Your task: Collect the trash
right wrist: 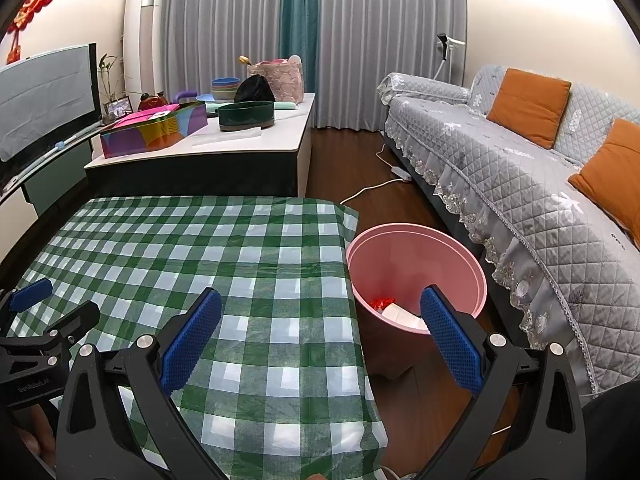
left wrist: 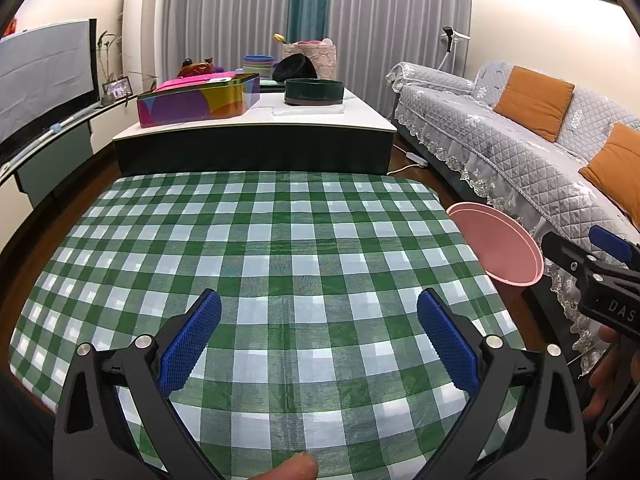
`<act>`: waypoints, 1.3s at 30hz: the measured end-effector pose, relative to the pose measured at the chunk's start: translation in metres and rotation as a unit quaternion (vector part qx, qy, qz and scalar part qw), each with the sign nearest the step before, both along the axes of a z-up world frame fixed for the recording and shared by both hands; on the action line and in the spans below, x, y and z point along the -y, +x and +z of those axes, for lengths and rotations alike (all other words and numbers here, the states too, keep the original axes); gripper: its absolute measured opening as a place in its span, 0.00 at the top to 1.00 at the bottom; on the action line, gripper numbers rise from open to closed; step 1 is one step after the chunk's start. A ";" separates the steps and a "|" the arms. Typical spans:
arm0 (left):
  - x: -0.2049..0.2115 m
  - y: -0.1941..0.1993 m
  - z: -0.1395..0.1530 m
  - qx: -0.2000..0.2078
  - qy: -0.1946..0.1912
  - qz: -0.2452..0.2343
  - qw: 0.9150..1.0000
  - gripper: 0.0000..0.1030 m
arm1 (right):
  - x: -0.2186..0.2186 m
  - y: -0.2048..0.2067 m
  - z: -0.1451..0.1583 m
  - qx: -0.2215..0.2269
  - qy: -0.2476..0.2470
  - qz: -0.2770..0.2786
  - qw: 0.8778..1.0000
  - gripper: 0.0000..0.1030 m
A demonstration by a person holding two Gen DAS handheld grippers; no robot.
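Observation:
A pink bin (right wrist: 416, 272) stands on the floor just right of the green checked table (right wrist: 180, 248). Inside it lie a red wrapper (right wrist: 382, 303) and white paper (right wrist: 402, 316). My right gripper (right wrist: 320, 332) is open, held over the table's right edge, its right finger in front of the bin. My left gripper (left wrist: 319, 336) is open too, above the checked cloth (left wrist: 260, 248), with nothing between its fingers. The bin's rim (left wrist: 496, 248) shows at the right in the left wrist view, with the right gripper (left wrist: 592, 276) beside it. No trash shows on the cloth.
A grey sofa (right wrist: 540, 184) with orange cushions runs along the right. Beyond the table stands a low white-topped table (right wrist: 224, 136) with a colourful box (right wrist: 152, 130) and a dark round tub (right wrist: 246, 115). A white cable (right wrist: 376, 188) lies on the wooden floor.

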State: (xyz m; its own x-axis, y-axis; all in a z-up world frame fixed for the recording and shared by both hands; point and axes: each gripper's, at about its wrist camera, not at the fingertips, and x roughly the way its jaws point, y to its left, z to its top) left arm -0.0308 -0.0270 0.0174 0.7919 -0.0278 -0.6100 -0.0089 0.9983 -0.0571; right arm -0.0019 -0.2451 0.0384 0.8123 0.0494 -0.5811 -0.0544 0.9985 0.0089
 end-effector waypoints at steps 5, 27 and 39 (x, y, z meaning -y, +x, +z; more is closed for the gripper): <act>0.001 -0.001 0.000 0.002 0.000 0.000 1.000 0.08 | -0.001 0.000 0.000 0.000 0.000 0.000 1.000 0.05; 0.002 -0.002 0.001 0.004 0.002 -0.003 1.000 0.08 | -0.001 -0.001 -0.002 -0.001 0.000 0.000 1.000 0.05; 0.005 -0.004 0.004 0.017 0.007 -0.009 1.000 0.08 | 0.000 0.000 -0.002 -0.001 0.000 0.001 1.000 0.05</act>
State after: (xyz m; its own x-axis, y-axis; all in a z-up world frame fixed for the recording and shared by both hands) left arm -0.0348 -0.0322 0.0218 0.8113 -0.0344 -0.5837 0.0110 0.9990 -0.0436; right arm -0.0024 -0.2449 0.0367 0.8108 0.0503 -0.5831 -0.0554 0.9984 0.0090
